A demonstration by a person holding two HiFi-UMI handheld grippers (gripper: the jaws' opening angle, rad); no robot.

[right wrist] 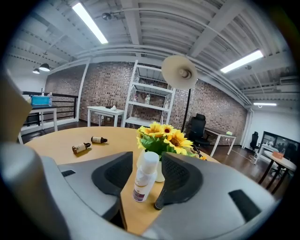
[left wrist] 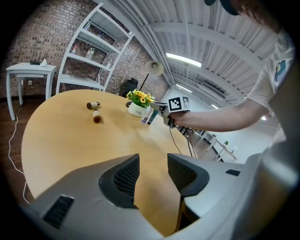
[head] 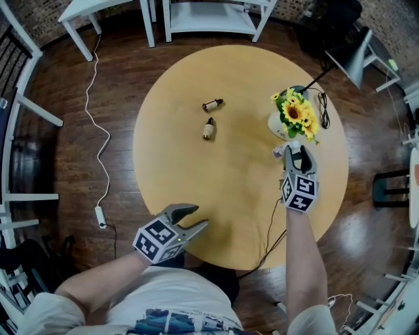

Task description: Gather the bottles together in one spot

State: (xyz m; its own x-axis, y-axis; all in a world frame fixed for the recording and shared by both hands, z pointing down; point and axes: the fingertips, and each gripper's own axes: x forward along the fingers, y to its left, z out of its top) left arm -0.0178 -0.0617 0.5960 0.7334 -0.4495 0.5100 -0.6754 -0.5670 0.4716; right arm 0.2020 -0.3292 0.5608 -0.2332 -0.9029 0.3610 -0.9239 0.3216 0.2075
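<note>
Two small brown bottles lie on the round wooden table [head: 190,176], one [head: 213,104] behind the other [head: 209,128]; the left gripper view shows them far off [left wrist: 93,104] [left wrist: 96,117]. A white bottle [right wrist: 142,177] with a white cap stands on the table between the jaws of my right gripper [right wrist: 147,159], just in front of the sunflowers; a gap shows beside it, so the pads do not press it. From above, this bottle [head: 279,151] peeks out at my right gripper [head: 298,154]. My left gripper [head: 193,219] hovers open and empty at the table's near edge.
A white vase of sunflowers [head: 296,115] stands at the table's right side, close behind the white bottle. A black cable [head: 270,226] runs across the table's right front and over the edge. White shelving [head: 209,16] and a floor lamp [head: 350,59] stand beyond the table.
</note>
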